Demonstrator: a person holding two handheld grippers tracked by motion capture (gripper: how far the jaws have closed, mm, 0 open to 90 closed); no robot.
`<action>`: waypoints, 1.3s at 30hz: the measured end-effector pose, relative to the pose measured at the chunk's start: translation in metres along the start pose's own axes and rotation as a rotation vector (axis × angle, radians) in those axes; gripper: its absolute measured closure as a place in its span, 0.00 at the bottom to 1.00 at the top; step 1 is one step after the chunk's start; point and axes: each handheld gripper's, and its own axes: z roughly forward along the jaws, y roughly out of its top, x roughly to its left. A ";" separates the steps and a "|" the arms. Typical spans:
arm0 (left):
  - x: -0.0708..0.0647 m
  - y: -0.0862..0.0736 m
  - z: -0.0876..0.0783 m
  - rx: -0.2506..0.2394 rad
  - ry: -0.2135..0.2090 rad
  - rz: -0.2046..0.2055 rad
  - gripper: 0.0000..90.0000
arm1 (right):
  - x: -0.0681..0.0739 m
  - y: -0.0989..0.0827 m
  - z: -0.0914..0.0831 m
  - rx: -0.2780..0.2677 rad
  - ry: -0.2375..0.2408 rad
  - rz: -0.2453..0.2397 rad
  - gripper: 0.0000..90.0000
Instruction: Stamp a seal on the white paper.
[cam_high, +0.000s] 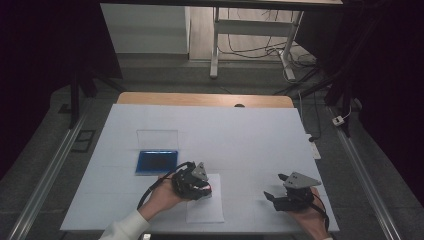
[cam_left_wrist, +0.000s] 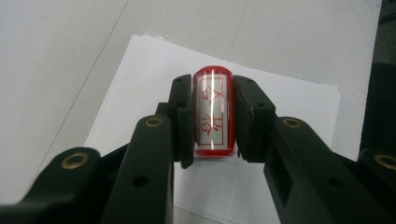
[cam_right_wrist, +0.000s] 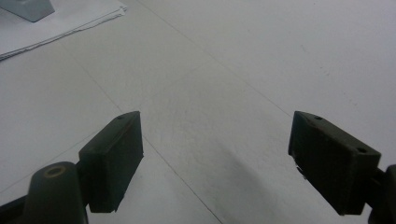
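My left gripper (cam_left_wrist: 214, 88) is shut on a red stamp (cam_left_wrist: 214, 114) whose clear face shows red characters, one jaw pressing each side. It hangs over a white sheet of paper (cam_left_wrist: 140, 70). From above, the left gripper (cam_high: 200, 186) sits at the sheet's (cam_high: 205, 209) upper edge, near the table's front. My right gripper (cam_high: 274, 189) rests to the right of the sheet, pointing left. Its jaws (cam_right_wrist: 219, 154) stand wide open over the bare white table, with nothing between them.
A blue ink pad (cam_high: 156, 161) lies open behind the left gripper, its clear lid (cam_high: 157, 139) flat beyond it. The white table cover (cam_high: 250, 140) ends at a wooden edge (cam_high: 205, 99) at the back. A paper stack's corner (cam_right_wrist: 70, 25) shows in the right gripper view.
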 end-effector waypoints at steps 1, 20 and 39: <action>-0.001 0.000 0.000 0.004 0.002 -0.003 0.78 | 0.000 0.000 0.000 0.000 0.000 0.000 0.19; -0.002 0.003 0.005 0.044 0.015 0.007 0.79 | 0.002 0.002 -0.001 0.003 -0.008 -0.009 0.19; -0.004 0.002 0.005 0.044 0.023 0.022 0.79 | 0.002 0.003 -0.001 -0.006 -0.008 -0.008 0.19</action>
